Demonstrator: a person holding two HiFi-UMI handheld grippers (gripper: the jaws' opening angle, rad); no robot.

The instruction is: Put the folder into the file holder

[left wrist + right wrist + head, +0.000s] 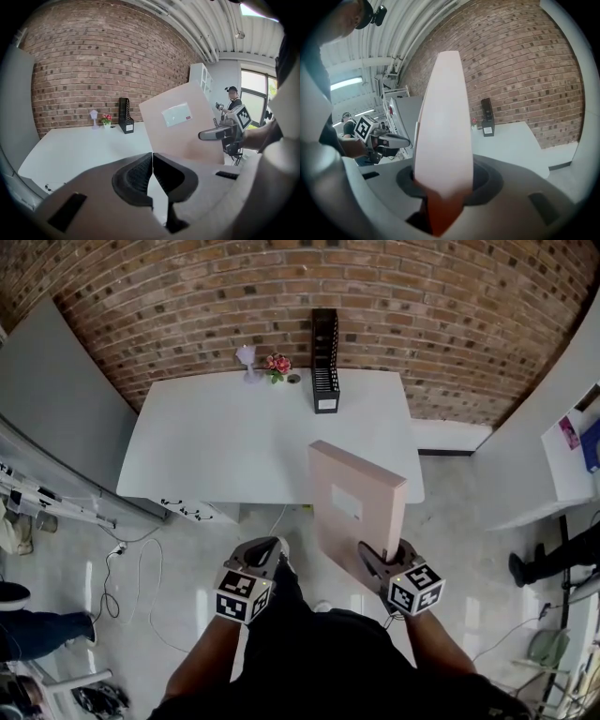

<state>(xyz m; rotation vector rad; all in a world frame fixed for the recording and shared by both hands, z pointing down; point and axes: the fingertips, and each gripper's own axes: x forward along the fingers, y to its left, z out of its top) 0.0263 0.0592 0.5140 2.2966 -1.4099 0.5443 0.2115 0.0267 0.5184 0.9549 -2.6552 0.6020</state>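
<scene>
One black file holder [324, 362] stands at the far edge of the white worktop [216, 446]; its inside is too dark and small to read. One beige folder [356, 507] hangs tilted above the worktop's near right corner, well apart from the file holder. Its lower edge is buried in the right gripper [371, 561], which clamps it. The left gripper [272, 547] is clenched on nothing. One small bunch of pink flowers [277, 364] sits left of the file holder.
</scene>
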